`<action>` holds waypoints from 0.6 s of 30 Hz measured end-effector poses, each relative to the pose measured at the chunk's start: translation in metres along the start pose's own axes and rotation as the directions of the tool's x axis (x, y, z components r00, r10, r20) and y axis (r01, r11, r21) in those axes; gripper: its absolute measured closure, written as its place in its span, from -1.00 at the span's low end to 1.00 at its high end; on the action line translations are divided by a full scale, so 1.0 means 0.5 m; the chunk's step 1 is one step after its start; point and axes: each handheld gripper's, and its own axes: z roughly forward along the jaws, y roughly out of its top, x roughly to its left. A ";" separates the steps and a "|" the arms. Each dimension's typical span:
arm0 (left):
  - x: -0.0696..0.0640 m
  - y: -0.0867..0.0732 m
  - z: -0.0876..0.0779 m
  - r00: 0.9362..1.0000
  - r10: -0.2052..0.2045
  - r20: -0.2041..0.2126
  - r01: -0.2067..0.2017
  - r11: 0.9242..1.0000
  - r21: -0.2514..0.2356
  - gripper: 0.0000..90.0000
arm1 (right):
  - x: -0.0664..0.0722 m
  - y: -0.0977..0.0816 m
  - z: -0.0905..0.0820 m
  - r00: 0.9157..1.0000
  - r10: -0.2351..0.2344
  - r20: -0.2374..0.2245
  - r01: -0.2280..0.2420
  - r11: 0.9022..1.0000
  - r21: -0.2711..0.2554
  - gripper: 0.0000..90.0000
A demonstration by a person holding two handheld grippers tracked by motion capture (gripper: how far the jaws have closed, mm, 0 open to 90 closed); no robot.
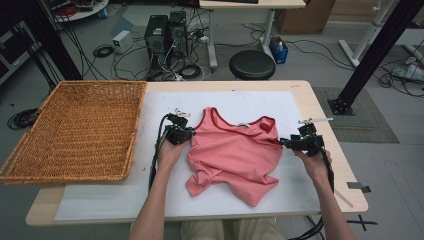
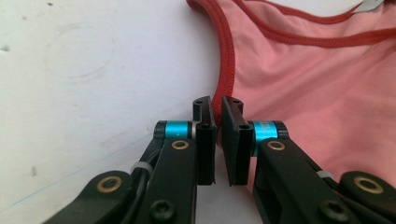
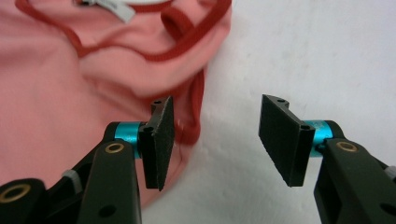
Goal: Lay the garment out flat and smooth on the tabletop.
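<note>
**Item 1, pink tank top** (image 1: pixel 235 155). A sleeveless garment of pink cloth with darker red binding at neck and armholes is laid on the white sheet (image 1: pixel 250 102) that covers the middle of the table (image 1: pixel 330 140). It is placed about midway between the left and right edges, nearer the front edge than the far one. The lower hem is bunched and twisted toward the front edge; the straps point toward the far edge. A white label (image 3: pixel 114 8) is seen at the neckline in the right gripper view.

**Item 2, left gripper** (image 2: pixel 217 108). It is held at the garment's left side. The jaws are drawn almost together, with only a narrow slit left, and the red armhole binding (image 2: pixel 227 70) runs into that slit and is pinched there.

**Item 3, right gripper** (image 3: pixel 217 135). It is held at the garment's right side. The jaws are spread well apart and nothing is clamped; one pad stands over the red-bound edge of the cloth, the other over the bare sheet.

**Item 4, wicker basket** (image 1: pixel 75 130). A wide, shallow woven tray is set on the table's left edge, partly overhanging it, well apart from the garment. Nothing is held in it.

**Item 5, surroundings.** A black stool (image 1: pixel 252 64) is stood on the floor beyond the far edge.
</note>
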 end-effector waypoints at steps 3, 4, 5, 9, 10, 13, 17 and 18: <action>0.005 0.000 -0.012 0.999 -0.028 -0.015 0.028 0.999 -0.030 0.84 | 0.006 -0.013 0.004 1.000 0.001 -0.029 -0.002 1.000 -0.005 0.02; 0.007 0.000 -0.013 0.999 -0.045 -0.001 0.045 0.998 -0.041 0.71 | 0.009 -0.015 0.007 1.000 0.000 -0.028 0.000 1.000 0.001 0.01; 0.007 0.000 -0.013 0.999 -0.049 0.010 0.049 0.998 -0.042 0.54 | 0.011 -0.016 0.012 1.000 -0.014 -0.022 0.014 1.000 0.008 0.01; -0.006 -0.003 0.008 0.999 -0.016 0.044 0.016 1.000 -0.002 0.35 | 0.029 -0.013 0.035 0.998 -0.062 -0.001 0.062 0.997 0.044 0.00; -0.008 -0.004 0.015 0.999 -0.013 0.050 0.013 1.000 0.005 0.35 | 0.032 -0.012 0.036 0.997 -0.072 0.009 0.072 0.996 0.044 0.03; -0.027 -0.010 0.036 0.999 0.031 0.038 -0.032 0.999 0.023 0.36 | 0.037 -0.010 0.038 0.996 -0.090 0.023 0.089 0.995 0.045 0.28; -0.025 -0.016 0.022 0.999 0.025 0.043 -0.025 1.000 0.006 0.73 | 0.036 -0.012 0.037 0.993 -0.107 -0.050 0.109 0.993 0.039 0.84; -0.022 -0.018 0.015 0.999 0.017 0.028 -0.017 1.000 0.004 0.81 | 0.035 -0.013 0.036 0.993 -0.099 -0.060 0.101 0.994 0.043 0.86</action>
